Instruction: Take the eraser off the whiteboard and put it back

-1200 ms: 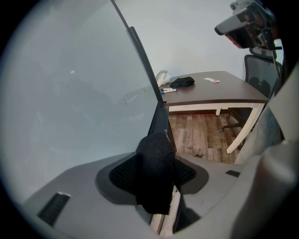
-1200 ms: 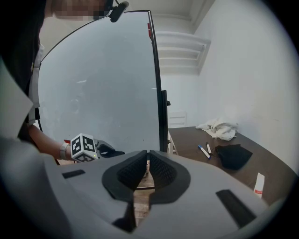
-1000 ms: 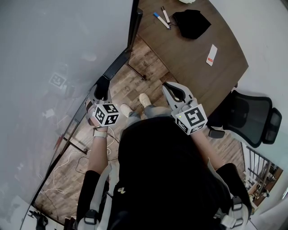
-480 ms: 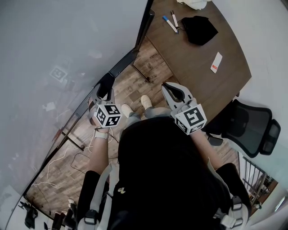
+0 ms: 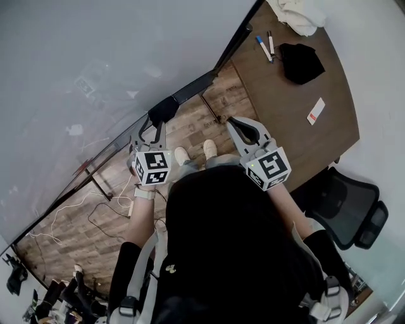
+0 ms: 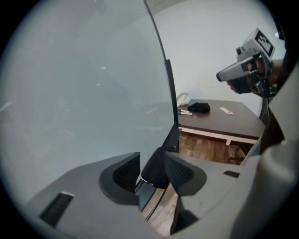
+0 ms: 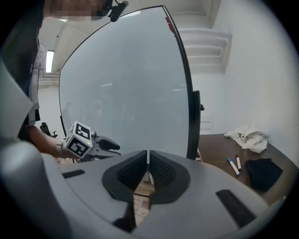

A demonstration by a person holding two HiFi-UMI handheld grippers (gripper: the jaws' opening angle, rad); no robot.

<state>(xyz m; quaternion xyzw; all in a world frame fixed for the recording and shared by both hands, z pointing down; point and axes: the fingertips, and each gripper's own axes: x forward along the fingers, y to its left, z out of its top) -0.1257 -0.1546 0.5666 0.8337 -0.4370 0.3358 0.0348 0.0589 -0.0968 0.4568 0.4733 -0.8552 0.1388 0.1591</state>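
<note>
Wooden floor [image 5: 69, 240] runs under a big whiteboard [image 5: 95, 63] with a black frame. Beside it stands a brown tabletop [image 5: 297, 107]. On the tabletop lie a pen with a blue cap [image 5: 263, 48], a second pen [image 5: 271, 42] just beside it, a black cloth [image 5: 302, 62], a white cloth [image 5: 297, 14] and a small white card [image 5: 316, 111] with a red end. The print on the card is too small to read. A tiny red label [image 7: 167, 21] sits at the top edge of the whiteboard, and it cannot be read either. A black chair [image 5: 345, 205] stands near the tabletop.

The left gripper [image 5: 156, 123] reaches to the bottom edge of the whiteboard. Its jaws have just been closing, and the black eraser [image 6: 154, 168] sits between them with both pads pressed on it. The eraser is right at the board's lower frame; whether it touches the board cannot be told.

The right gripper [image 5: 240, 124] is held out over the floor, well apart from the board. Its jaws are together with nothing in them.

Each gripper has a cube with black and white square patterns, with no words on them.
</note>
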